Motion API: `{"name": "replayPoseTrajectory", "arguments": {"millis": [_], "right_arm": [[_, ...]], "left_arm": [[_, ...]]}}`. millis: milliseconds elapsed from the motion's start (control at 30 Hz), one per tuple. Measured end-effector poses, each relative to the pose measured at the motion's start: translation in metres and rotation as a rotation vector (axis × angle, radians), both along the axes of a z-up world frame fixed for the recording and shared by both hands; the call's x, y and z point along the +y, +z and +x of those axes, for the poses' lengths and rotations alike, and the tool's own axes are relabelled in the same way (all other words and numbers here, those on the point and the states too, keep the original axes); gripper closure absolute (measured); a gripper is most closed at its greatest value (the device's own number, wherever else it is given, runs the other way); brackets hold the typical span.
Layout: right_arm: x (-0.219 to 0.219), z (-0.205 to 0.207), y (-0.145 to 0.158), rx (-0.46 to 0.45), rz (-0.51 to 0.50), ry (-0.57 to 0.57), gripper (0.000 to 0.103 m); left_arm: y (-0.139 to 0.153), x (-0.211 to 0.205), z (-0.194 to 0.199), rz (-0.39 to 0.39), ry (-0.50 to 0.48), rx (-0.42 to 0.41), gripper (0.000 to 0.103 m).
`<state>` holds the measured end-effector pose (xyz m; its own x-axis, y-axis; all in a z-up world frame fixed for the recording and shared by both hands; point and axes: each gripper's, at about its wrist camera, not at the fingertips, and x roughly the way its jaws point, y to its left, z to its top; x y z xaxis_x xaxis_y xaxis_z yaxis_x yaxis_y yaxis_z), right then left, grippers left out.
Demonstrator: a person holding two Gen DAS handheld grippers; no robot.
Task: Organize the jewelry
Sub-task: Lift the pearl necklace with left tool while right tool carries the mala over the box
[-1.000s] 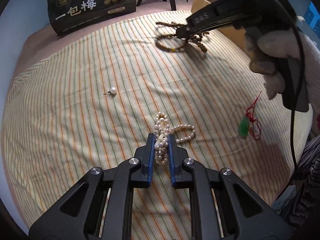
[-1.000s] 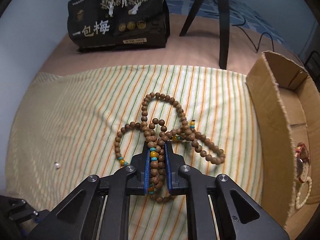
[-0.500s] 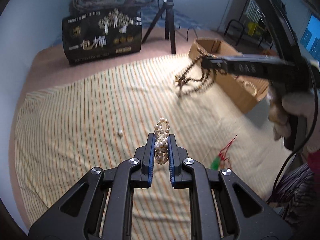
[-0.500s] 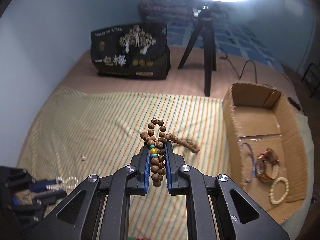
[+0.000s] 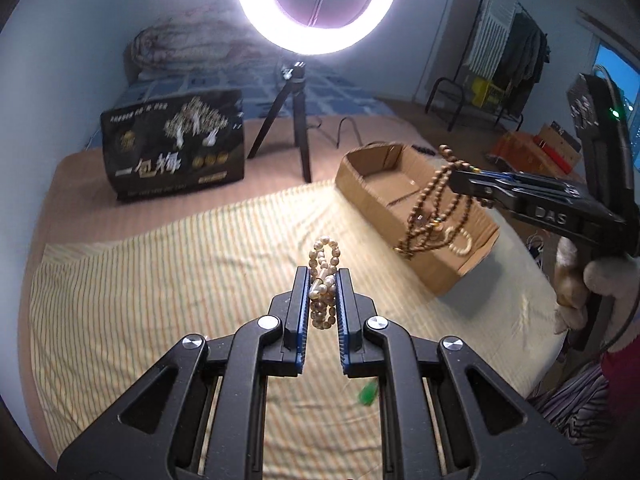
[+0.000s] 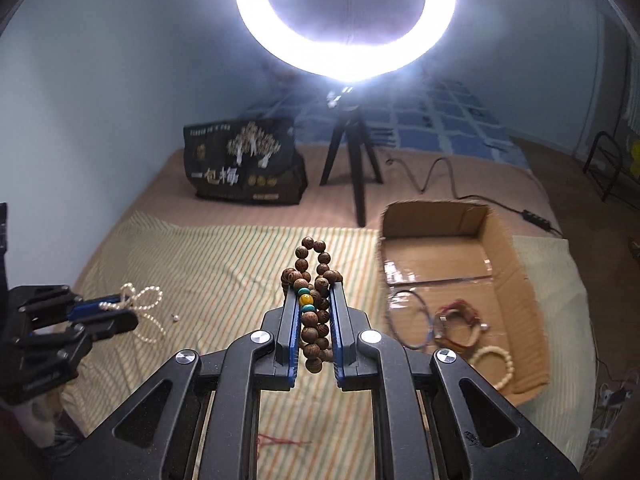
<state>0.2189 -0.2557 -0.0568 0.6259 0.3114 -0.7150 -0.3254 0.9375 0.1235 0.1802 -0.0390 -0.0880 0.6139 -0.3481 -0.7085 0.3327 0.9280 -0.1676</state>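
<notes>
My left gripper (image 5: pixel 323 276) is shut on a white pearl necklace (image 5: pixel 323 256) and holds it in the air above the striped cloth (image 5: pixel 160 272). It also shows in the right wrist view (image 6: pixel 116 312), with pearl loops (image 6: pixel 148 304) hanging from it. My right gripper (image 6: pixel 312 292) is shut on a brown wooden bead necklace (image 6: pixel 310 276) with teal and yellow beads. In the left wrist view that necklace (image 5: pixel 432 216) dangles from the right gripper (image 5: pixel 460 178) over the open cardboard box (image 5: pixel 360 184). The box (image 6: pixel 520 272) holds a blue bangle (image 6: pixel 412 320), a red bracelet (image 6: pixel 460 320) and a cream bead bracelet (image 6: pixel 496 364).
A single loose pearl (image 6: pixel 175 317) lies on the cloth. A green pendant (image 5: pixel 368 391) on red cord (image 6: pixel 280 442) lies near the front. A black printed bag (image 5: pixel 176 152) and a ring light on a tripod (image 5: pixel 296 120) stand at the back.
Both grippers have lifted their necklaces off the cloth. The right gripper has carried the wooden beads rightwards over the box. Both views have tilted upward.
</notes>
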Motion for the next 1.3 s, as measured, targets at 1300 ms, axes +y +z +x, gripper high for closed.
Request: {"name": "replayPoseTrajectory", "arguments": {"millis": [1300], "right_arm": [[-0.119, 0.012, -0.01, 0.039, 0.018, -0.187, 0.092]], "left_arm": [[-0.019, -0.168, 0.14, -0.013, -0.109, 0.008, 0.093]]}}
